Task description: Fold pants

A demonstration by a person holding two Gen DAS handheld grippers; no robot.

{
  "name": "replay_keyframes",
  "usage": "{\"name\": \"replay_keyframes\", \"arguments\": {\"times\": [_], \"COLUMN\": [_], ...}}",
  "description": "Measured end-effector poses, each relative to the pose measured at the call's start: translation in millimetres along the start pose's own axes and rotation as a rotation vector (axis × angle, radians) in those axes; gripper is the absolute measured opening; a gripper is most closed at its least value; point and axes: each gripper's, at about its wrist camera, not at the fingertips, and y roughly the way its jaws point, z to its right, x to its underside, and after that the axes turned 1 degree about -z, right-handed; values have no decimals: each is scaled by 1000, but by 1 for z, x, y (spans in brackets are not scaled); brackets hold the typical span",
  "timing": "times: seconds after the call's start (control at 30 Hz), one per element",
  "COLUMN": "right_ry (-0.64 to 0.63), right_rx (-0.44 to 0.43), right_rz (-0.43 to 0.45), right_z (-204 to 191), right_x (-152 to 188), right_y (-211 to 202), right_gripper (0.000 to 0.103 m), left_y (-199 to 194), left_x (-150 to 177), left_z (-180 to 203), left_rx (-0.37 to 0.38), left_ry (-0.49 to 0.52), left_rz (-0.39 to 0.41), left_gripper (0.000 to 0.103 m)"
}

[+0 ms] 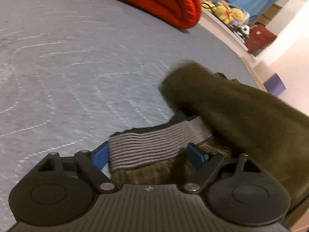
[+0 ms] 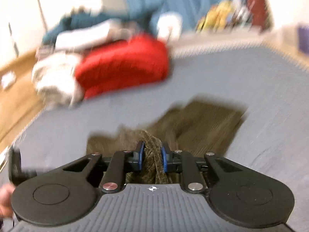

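Olive-brown corduroy pants (image 1: pixel 241 119) lie on the grey bed (image 1: pixel 77 67), a bunched leg rising at the right of the left wrist view. Their grey striped waistband (image 1: pixel 154 143) runs across between the blue pads of my left gripper (image 1: pixel 148 156), whose jaws stand wide apart; the pads do not squeeze it. In the blurred right wrist view, the pants (image 2: pixel 208 123) spread flat ahead on the bed (image 2: pixel 260 87). My right gripper (image 2: pixel 152 154) has its pads drawn close on a thick gathered fold of the same olive fabric.
A folded red blanket (image 1: pixel 164 2) sits at the bed's far side, and in the right wrist view the red blanket (image 2: pixel 123 63) has a pale crumpled cloth (image 2: pixel 56 77) beside it. Plush toys (image 1: pixel 227 12) line a shelf past the bed edge. A purple box (image 1: pixel 274 84) stands on the floor.
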Motion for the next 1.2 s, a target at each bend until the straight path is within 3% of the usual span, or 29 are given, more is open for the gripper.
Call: {"name": "replay_keyframes", "arguments": {"times": [0.03,0.07,0.1,0.13,0.17,0.23,0.3,0.37,0.43,0.53,0.6,0.67,0.77,0.83,0.93,0.97,1.03,1.1,1.2], "right_ry": [21,37,43,60,109,289,460,503,515,474,438,405,388,354,271,252,254,291,341], "right_rx": [51,128,236,340,438,577,631,640,635,631,619,584,486,422,396,403,421,454,517], "right_rz": [59,114,150,167,163,82,-41,-159,-215,-165,-78,-4,20,-11,-67,-87,-137,-151,-174], "right_z": [6,15,27,37,51,84,111,119,115,101,91,80,75,73,75,76,77,89,116], "right_x": [-6,-9,-9,-6,-1,13,38,57,66,55,41,31,25,26,31,34,34,39,50], "right_y": [-21,-42,-58,-73,-84,-102,-107,-99,-92,-97,-106,-111,-100,-81,-57,-47,-27,-15,5], "right_gripper": [19,19,19,19,19,20,20,22,26,29,40,52,58,63,70,71,73,73,77], "left_y": [2,2,3,3,1,-10,-27,-45,-68,-111,-140,-182,-229,-223,-202,-203,-214,-213,-181], "left_x": [2,2,4,5,5,7,8,6,4,4,6,16,46,70,85,83,73,59,36], "left_z": [5,10,12,13,15,29,44,48,49,43,32,19,19,6,-25,-31,-31,-29,-31], "left_rx": [-5,-15,0,35,67,87,71,98,112,97,40,-77,-234,-315,-366,-363,-361,-379,-291], "left_ry": [17,42,49,47,51,117,195,186,167,86,-3,-97,-70,-57,-157,-187,-154,-132,-80], "left_rz": [-5,-10,-14,-24,-33,-20,11,37,69,112,130,194,271,202,105,114,210,274,252], "left_gripper": [81,70,49,37,33,28,25,23,22,20,19,19,20,23,23,23,32,47,63]}}
